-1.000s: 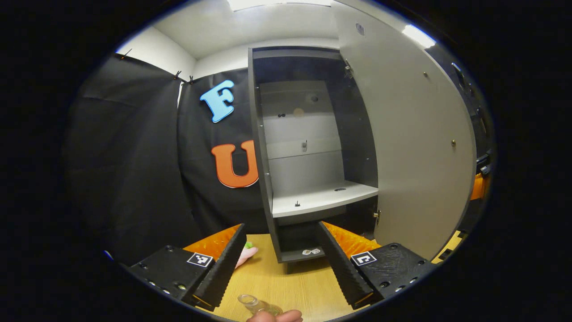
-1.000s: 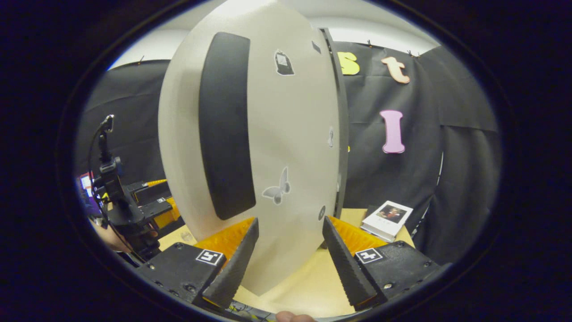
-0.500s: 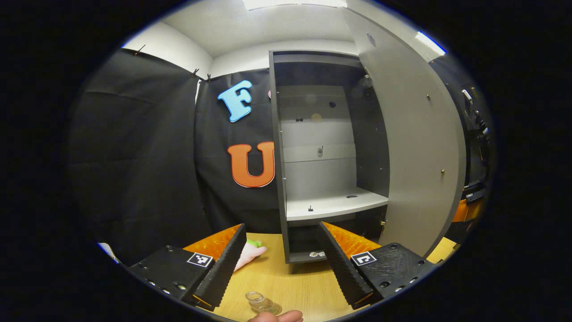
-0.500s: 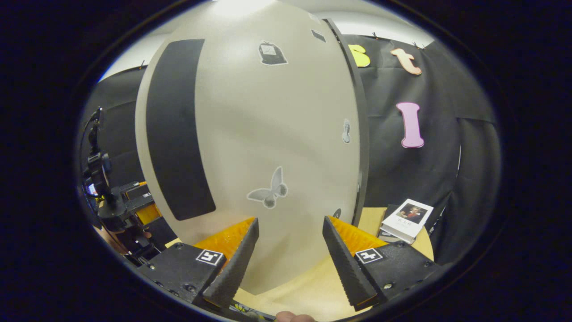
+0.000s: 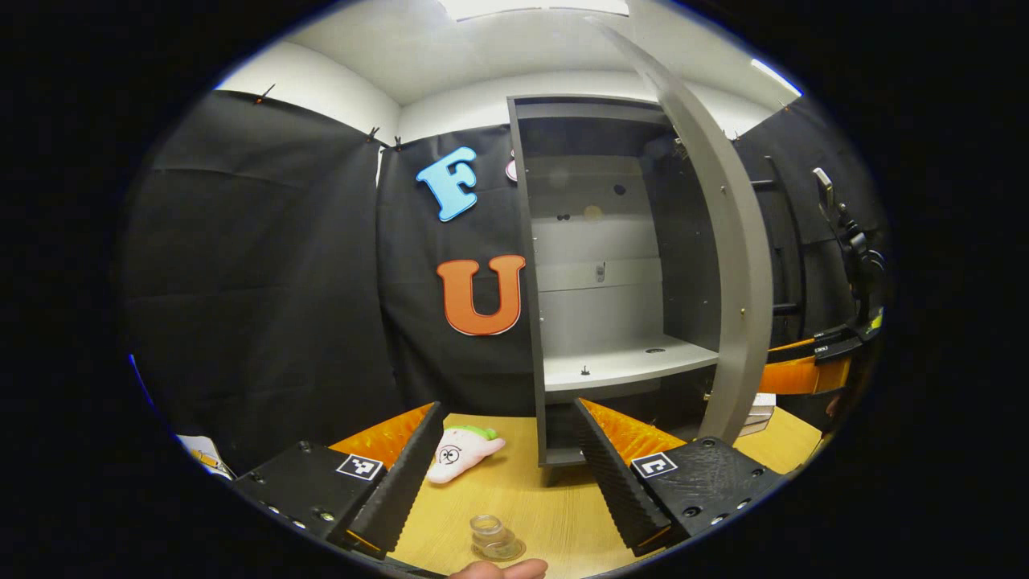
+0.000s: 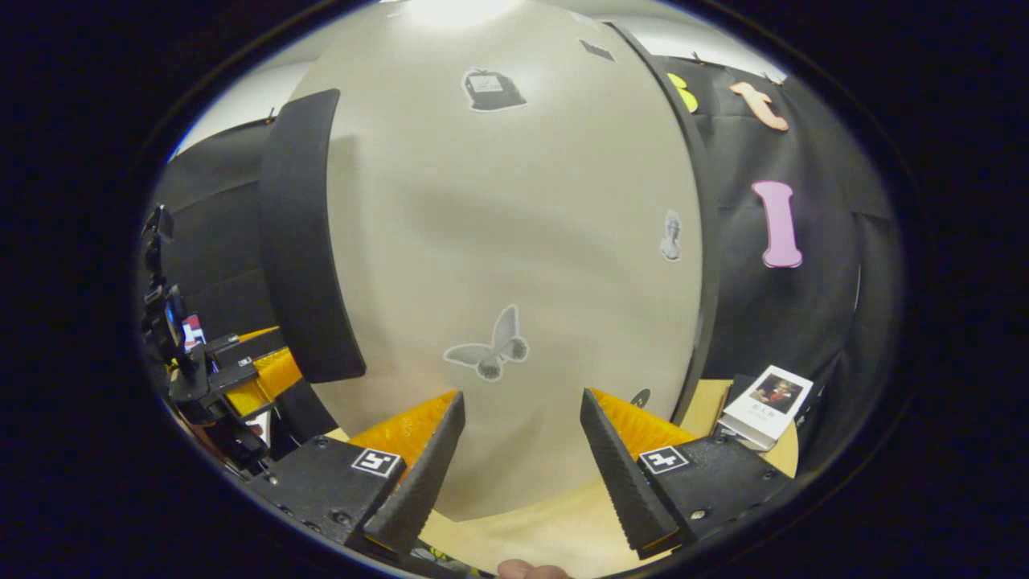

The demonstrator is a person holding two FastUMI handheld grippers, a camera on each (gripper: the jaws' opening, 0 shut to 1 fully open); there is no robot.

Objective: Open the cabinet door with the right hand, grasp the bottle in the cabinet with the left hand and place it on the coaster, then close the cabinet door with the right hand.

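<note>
The bottle [image 5: 493,536], a small clear glass one, stood upright on the wooden table [image 5: 522,498] at the near edge of the left gripper view, between and just ahead of the left gripper [image 5: 508,474], whose jaws were spread wide with nothing in them; whether a coaster lay under it could not be told. A pink plush toy [image 5: 460,453] lay farther off to its left. Beyond stood the cabinet [image 5: 530,322], its shelf [image 5: 619,366] bare, and its door [image 5: 735,265] swung out to the right, seen nearly edge-on. In the right gripper view the door's outer face [image 6: 514,241] stood close ahead, with a butterfly sticker [image 6: 489,351] and a dark vertical handle strip [image 6: 301,241] near its left edge. The right gripper [image 6: 521,450] faced that panel with its jaws apart, gripping nothing; contact could not be judged. With the bottle apparently out, the step in hand looked like closing the door: a flat, steady push on the panel toward the handle side, away from the hinge, should swing it shut without rocking the cabinet. A book [image 6: 764,396] lay at the far right.
</note>
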